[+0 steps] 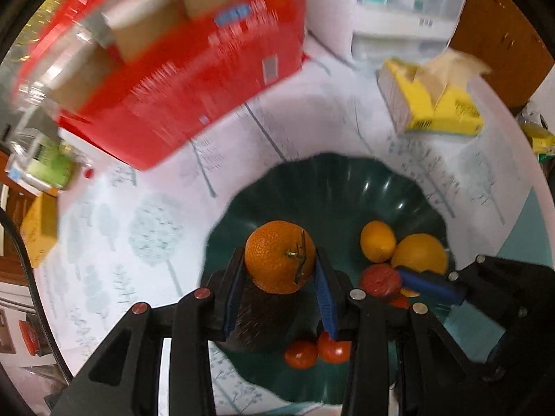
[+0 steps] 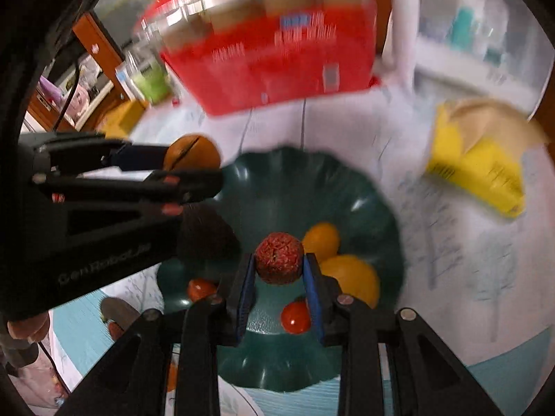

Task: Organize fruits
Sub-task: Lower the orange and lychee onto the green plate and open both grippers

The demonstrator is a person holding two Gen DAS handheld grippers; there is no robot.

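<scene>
An orange (image 1: 280,257), pinched in the left hand-held gripper (image 1: 280,270), hangs at frame centre above the green bowl (image 1: 333,180); lower right, the right hand-held gripper (image 2: 279,267) clasps a red bumpy fruit (image 2: 279,258) over the same bowl on the desk (image 1: 138,215)

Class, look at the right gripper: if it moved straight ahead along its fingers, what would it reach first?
The right gripper, shut on the bumpy red fruit, points across the green bowl. The small yellow fruit lies slightly right; depth unclear, so probably the bowl's far wall.
</scene>
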